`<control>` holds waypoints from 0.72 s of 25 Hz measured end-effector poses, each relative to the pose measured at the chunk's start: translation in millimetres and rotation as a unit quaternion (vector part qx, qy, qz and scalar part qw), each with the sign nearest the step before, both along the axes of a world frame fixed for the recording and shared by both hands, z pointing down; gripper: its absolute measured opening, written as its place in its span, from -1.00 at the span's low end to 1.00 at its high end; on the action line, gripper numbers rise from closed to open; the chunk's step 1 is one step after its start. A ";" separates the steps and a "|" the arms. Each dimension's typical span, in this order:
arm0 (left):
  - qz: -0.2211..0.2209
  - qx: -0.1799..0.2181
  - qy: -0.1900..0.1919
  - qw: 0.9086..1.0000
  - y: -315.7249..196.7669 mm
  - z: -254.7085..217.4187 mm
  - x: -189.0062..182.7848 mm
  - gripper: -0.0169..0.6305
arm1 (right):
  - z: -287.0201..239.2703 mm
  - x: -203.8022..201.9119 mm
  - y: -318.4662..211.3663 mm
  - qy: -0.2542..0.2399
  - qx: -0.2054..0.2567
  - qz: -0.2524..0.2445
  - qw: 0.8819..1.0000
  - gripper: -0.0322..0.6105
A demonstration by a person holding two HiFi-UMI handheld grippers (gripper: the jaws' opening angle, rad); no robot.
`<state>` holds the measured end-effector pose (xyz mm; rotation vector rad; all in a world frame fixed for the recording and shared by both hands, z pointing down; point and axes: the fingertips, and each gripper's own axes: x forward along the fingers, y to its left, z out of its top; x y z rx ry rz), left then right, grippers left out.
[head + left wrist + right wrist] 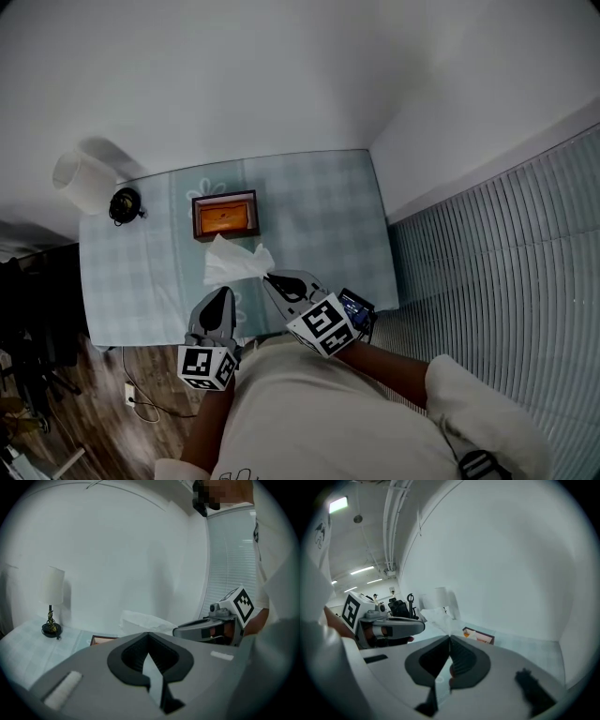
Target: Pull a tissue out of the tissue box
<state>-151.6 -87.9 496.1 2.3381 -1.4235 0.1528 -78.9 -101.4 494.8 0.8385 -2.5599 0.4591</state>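
The brown tissue box (225, 216) sits open-topped on the checked table (319, 206), with a corner of it showing past each gripper (101, 640) (478, 634). A white tissue (234, 262) hangs free in the air on the near side of the box. My right gripper (269, 276) (450, 637) is shut on its right edge. My left gripper (225, 291) (148, 633) is shut, its tip right at the tissue's (140, 620) lower edge. Whether it pinches the tissue I cannot tell. Each gripper sees the other beside it.
A white lamp (84, 178) with a dark base (124, 204) stands at the table's far left corner. White walls close in behind and to the right. A ribbed grey surface (487, 272) runs along the right. Wooden floor and cables (141, 398) lie at lower left.
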 end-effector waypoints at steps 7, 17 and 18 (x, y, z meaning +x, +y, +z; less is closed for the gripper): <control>0.000 -0.006 -0.002 1.000 0.2 -0.5 -1.7 -0.92 | -3.2 6.0 6.5 -0.018 -0.009 0.015 1.000 -0.86; 0.008 0.003 -0.014 1.000 2.7 -3.5 -2.1 -0.93 | -10.5 5.6 7.0 -0.017 0.014 0.018 1.000 -0.86; 0.008 0.005 -0.015 1.000 3.3 -4.3 -1.9 -0.92 | -9.3 5.6 7.9 -0.019 0.009 0.018 1.000 -0.86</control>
